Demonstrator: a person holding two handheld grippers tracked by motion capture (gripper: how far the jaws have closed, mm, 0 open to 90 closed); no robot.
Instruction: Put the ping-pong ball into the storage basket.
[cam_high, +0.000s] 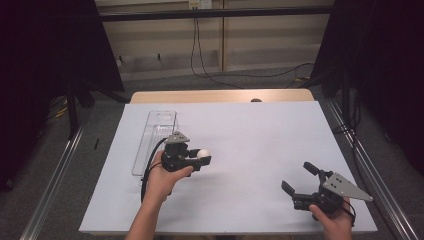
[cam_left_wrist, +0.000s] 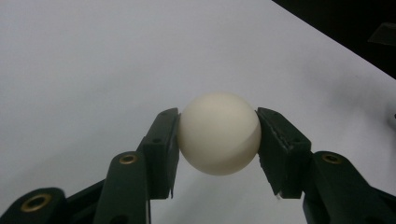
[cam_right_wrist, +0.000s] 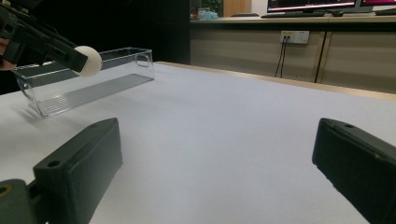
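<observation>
Left gripper view: we find the left claw (cam_left_wrist: 218, 135) clamped on a white ball (cam_left_wrist: 218, 133), one jaw on each side, held clear above the white tabletop (cam_left_wrist: 93, 60). In the high view the ball (cam_high: 203, 153) sits just right of a clear plastic tray (cam_high: 156, 131). We note the right claw (cam_high: 297, 178) spread wide and empty, well apart, near the tabletop's right edge.

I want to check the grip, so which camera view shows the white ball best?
The left gripper view: the white ball is large and sharp there, pinched between the left gripper's two jaws. The high view shows it small; the right gripper view shows it far off, near the clear tray.
</observation>
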